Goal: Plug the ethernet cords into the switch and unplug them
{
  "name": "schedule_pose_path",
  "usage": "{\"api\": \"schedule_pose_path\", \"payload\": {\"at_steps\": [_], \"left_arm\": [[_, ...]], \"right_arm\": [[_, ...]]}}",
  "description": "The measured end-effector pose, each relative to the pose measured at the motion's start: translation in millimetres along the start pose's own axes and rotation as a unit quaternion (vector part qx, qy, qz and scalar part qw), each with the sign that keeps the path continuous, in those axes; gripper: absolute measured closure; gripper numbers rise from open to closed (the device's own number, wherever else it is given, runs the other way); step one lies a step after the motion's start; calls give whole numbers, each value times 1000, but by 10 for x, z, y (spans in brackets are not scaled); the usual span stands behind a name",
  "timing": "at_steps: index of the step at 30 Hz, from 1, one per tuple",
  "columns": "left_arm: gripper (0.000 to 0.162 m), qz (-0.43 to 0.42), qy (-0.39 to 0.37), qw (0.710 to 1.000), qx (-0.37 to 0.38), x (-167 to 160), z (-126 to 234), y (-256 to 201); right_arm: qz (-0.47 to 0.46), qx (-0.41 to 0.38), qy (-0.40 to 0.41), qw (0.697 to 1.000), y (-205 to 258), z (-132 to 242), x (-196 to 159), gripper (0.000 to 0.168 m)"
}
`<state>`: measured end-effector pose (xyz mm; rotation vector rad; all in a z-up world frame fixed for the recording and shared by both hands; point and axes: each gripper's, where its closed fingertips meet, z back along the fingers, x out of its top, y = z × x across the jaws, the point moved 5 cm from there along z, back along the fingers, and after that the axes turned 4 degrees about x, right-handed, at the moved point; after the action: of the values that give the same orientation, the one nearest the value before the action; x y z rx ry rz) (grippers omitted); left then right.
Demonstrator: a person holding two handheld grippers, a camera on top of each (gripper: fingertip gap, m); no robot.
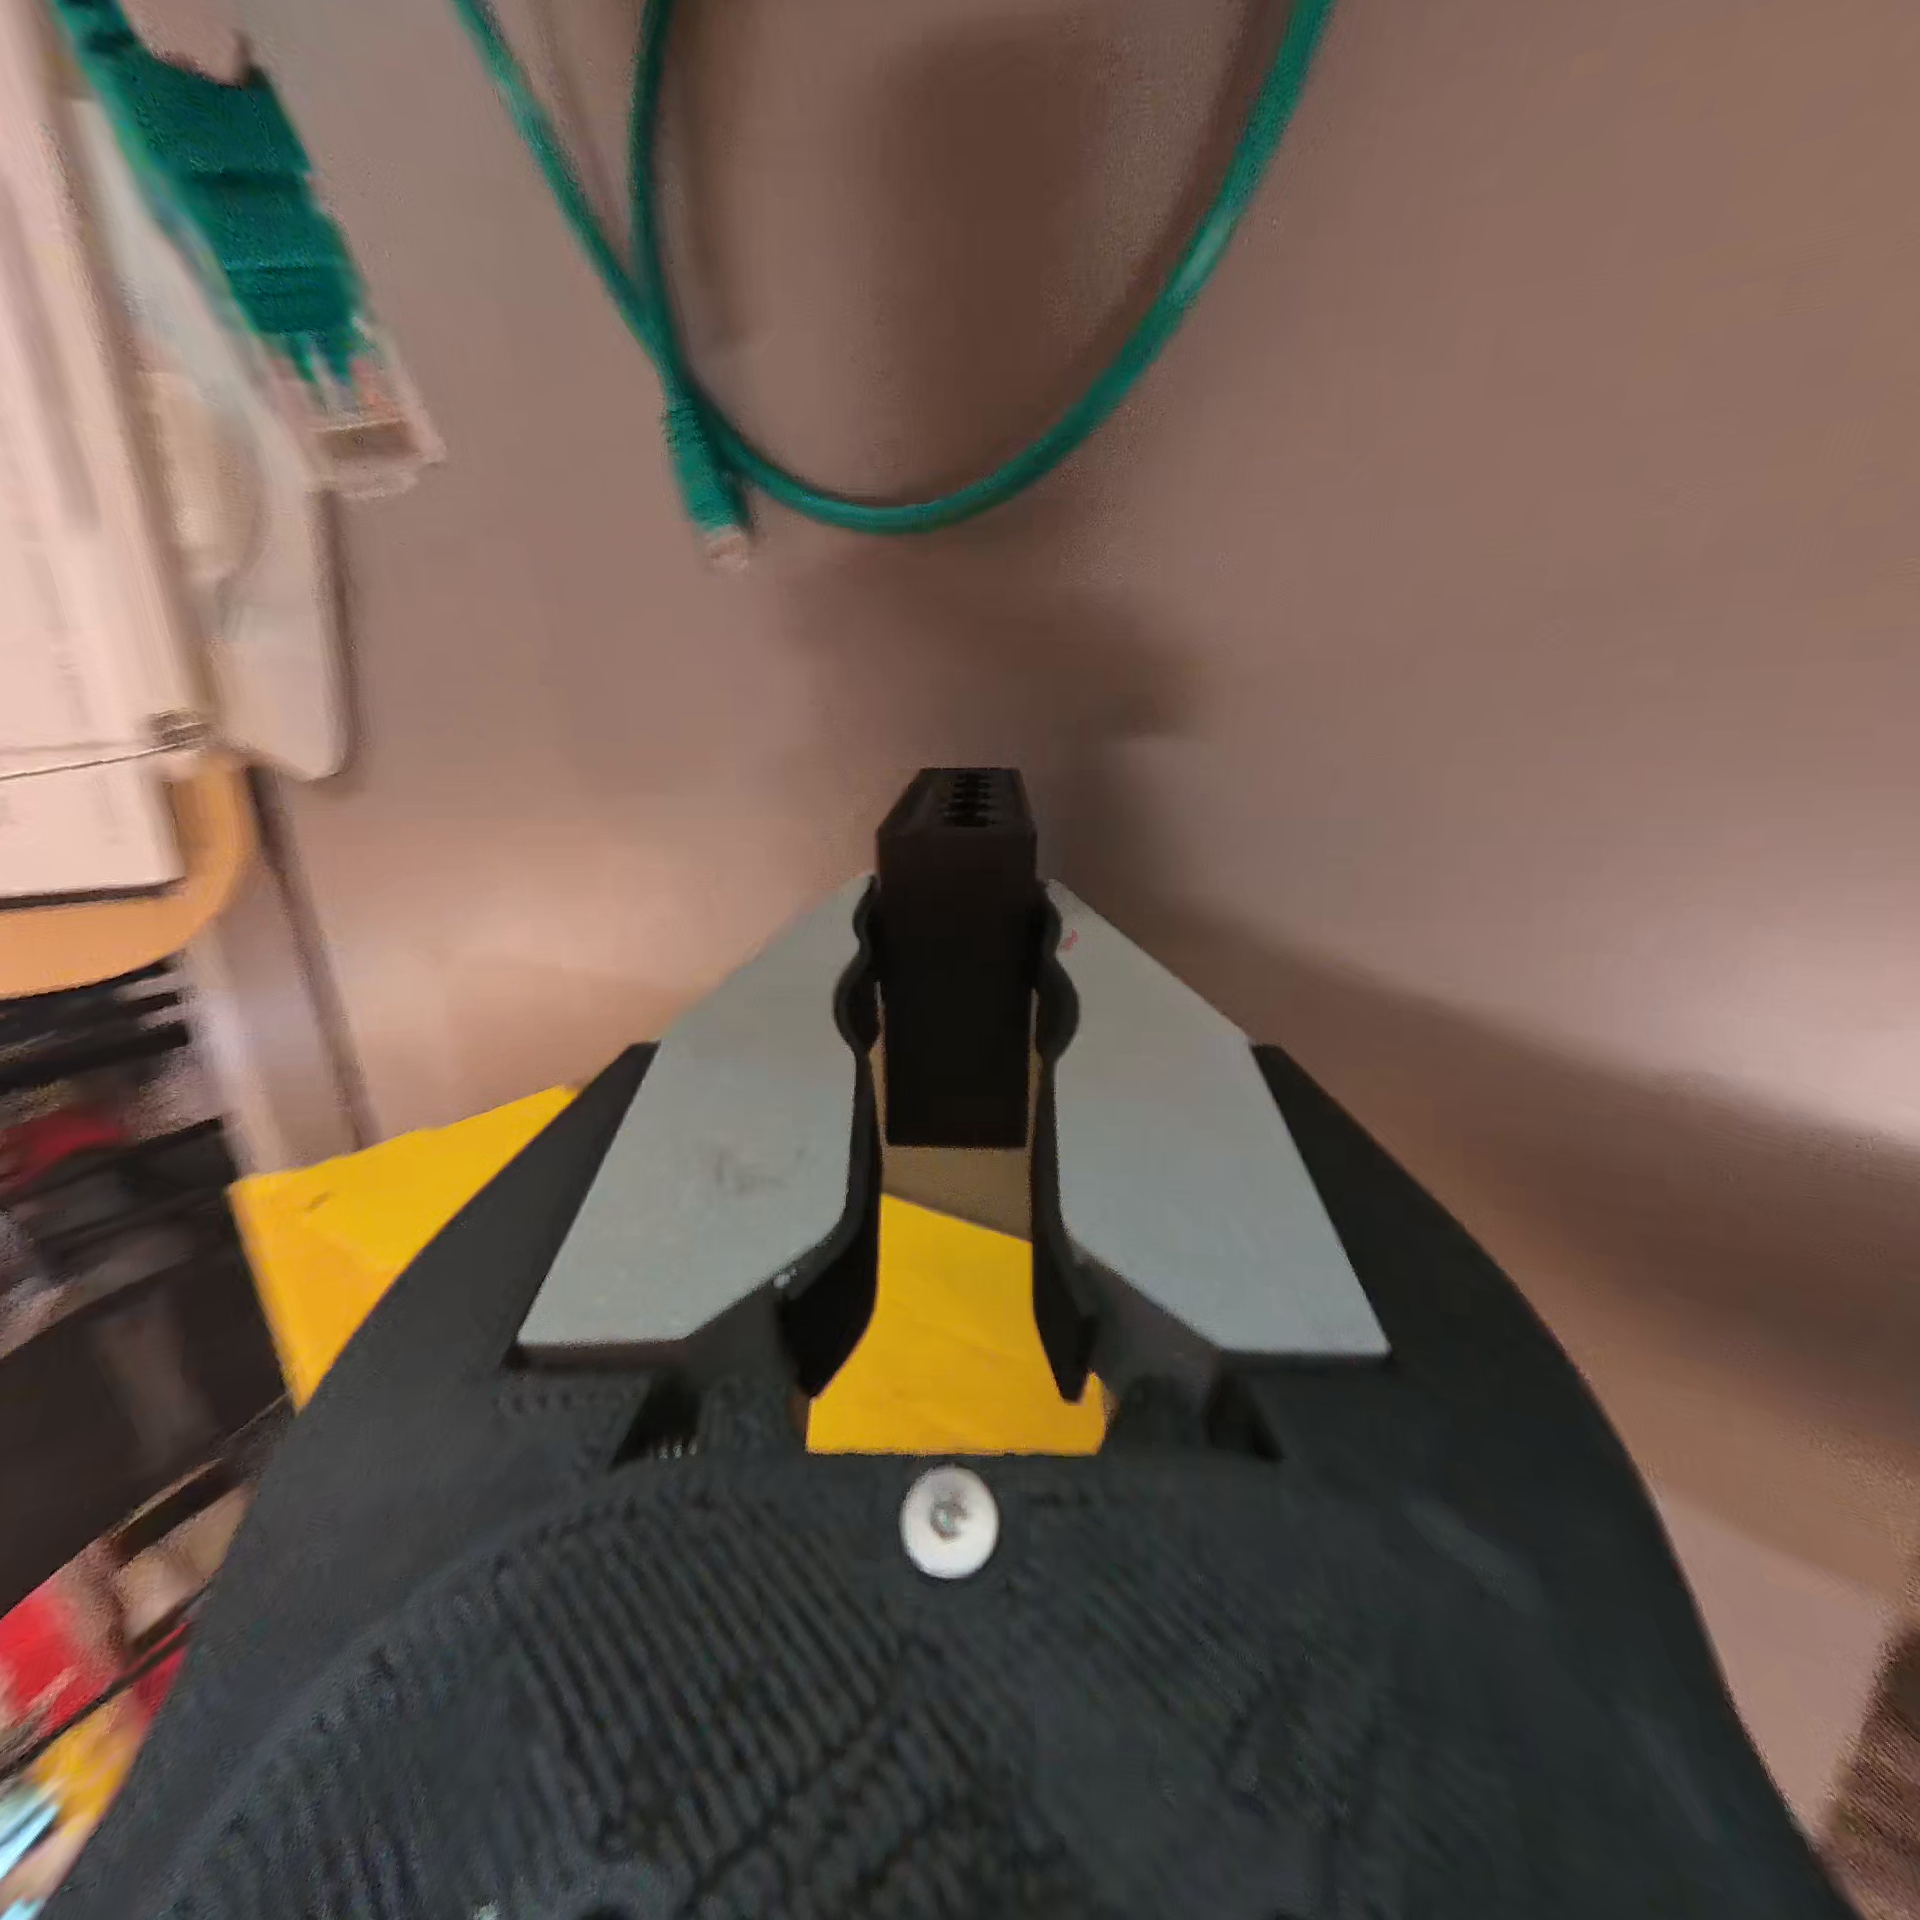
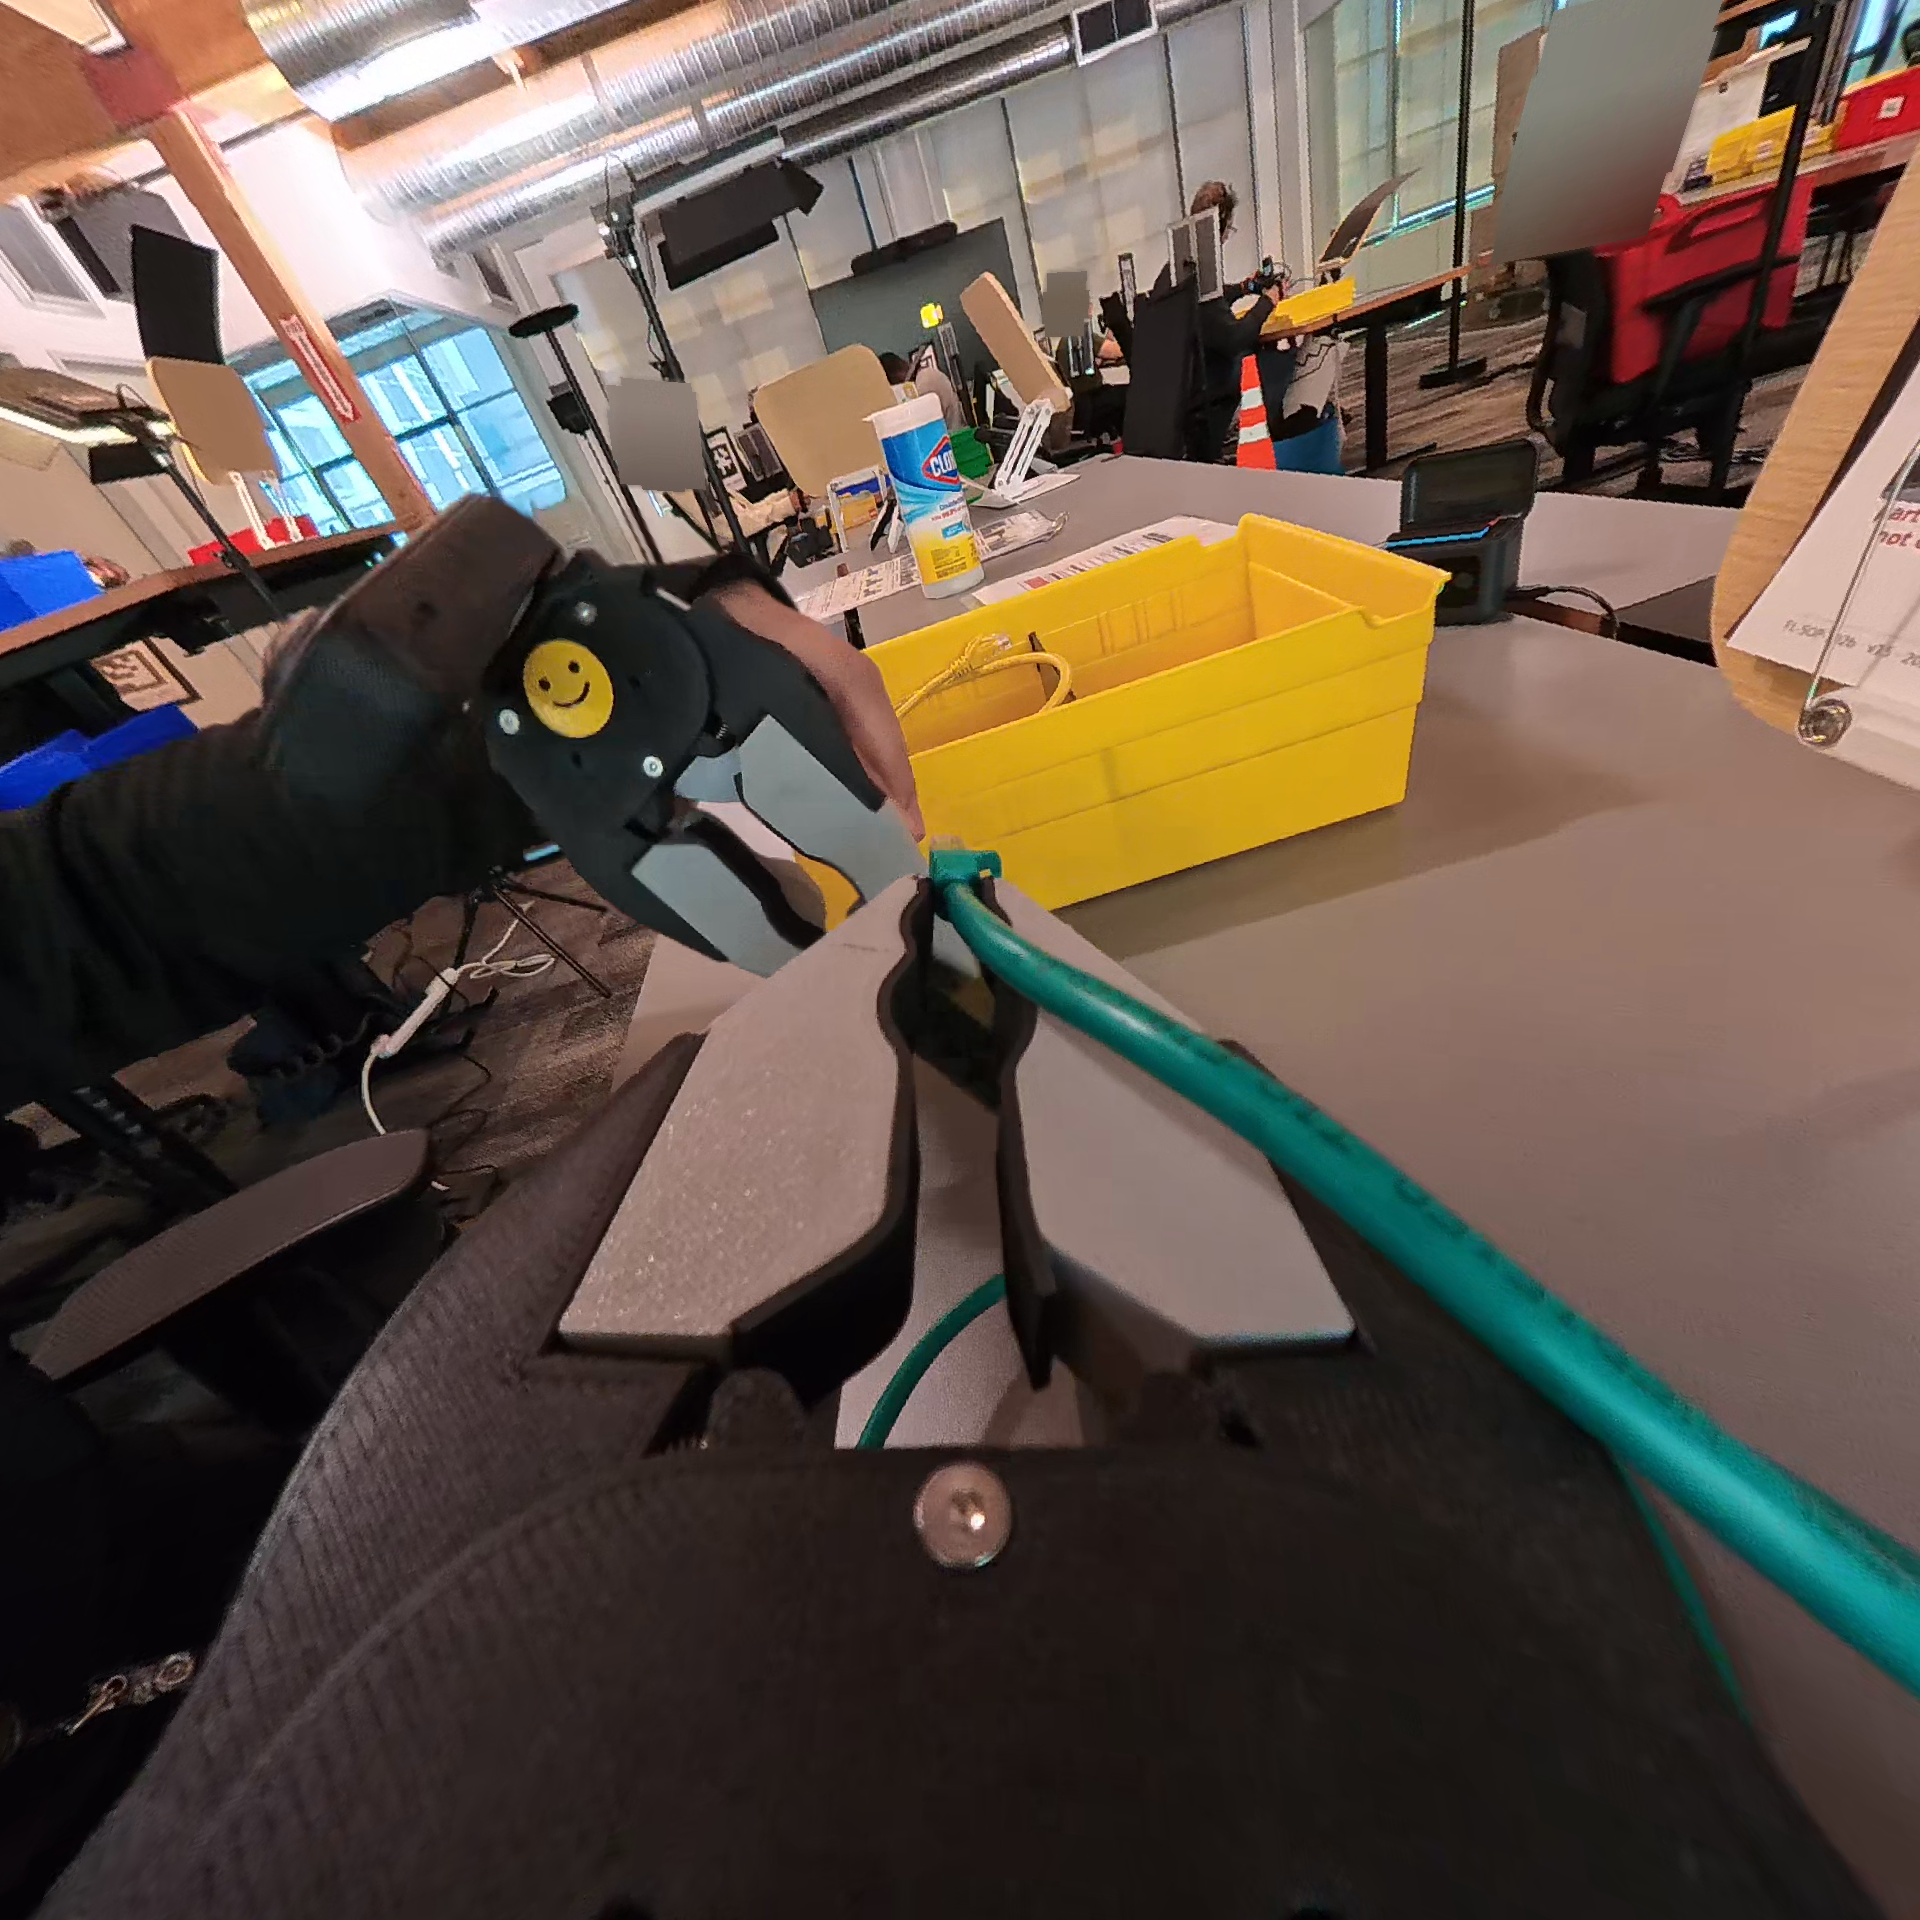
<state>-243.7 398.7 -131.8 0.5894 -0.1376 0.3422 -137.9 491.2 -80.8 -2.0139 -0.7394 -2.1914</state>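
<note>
My left gripper (image 1: 956, 909) is shut on a small black switch (image 1: 956, 997), held upright with its row of ports facing away. A green ethernet cord (image 1: 1091, 416) loops on the table beyond, its loose plug (image 1: 715, 509) lying free. A second green plug (image 1: 348, 400) shows blurred at upper left. My right gripper (image 2: 951, 904) is shut on the green cord (image 2: 1351, 1195) just behind its plug (image 2: 961, 864). That plug tip is close to the left gripper (image 2: 831, 904), held by a gloved hand. The switch is hidden in the right wrist view.
A yellow bin (image 2: 1195, 748) holding a yellow cord (image 2: 987, 665) stands on the grey table (image 2: 1507, 987) just past the grippers; it also shows in the left wrist view (image 1: 416, 1195). A wipes canister (image 2: 930, 499), a black case (image 2: 1465, 530) and a clipboard (image 2: 1818, 499) stand farther off.
</note>
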Motion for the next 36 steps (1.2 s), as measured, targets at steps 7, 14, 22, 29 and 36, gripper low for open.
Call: {"api": "schedule_pose_path", "payload": {"at_steps": [7,14,22,29,36], "left_arm": [[137,26,-1,992,-122,68,-77,-8],[123,20,19,994,-102,45,-175,70],[104,11,10,998,-64,69,-29,175],[117,-28,14,994,102,29,319,505],[120,-36,-26,990,136,195,315,429]], "right_arm": [[3,-3,12,1000,-7,-21,-32,164],[0,-6,5,1000,-11,-5,-11,164],[-12,-10,-8,1000,-32,33,18,164],[-47,-19,-15,999,-106,69,11,164],[-72,-12,-19,997,-139,71,-8,164]]}}
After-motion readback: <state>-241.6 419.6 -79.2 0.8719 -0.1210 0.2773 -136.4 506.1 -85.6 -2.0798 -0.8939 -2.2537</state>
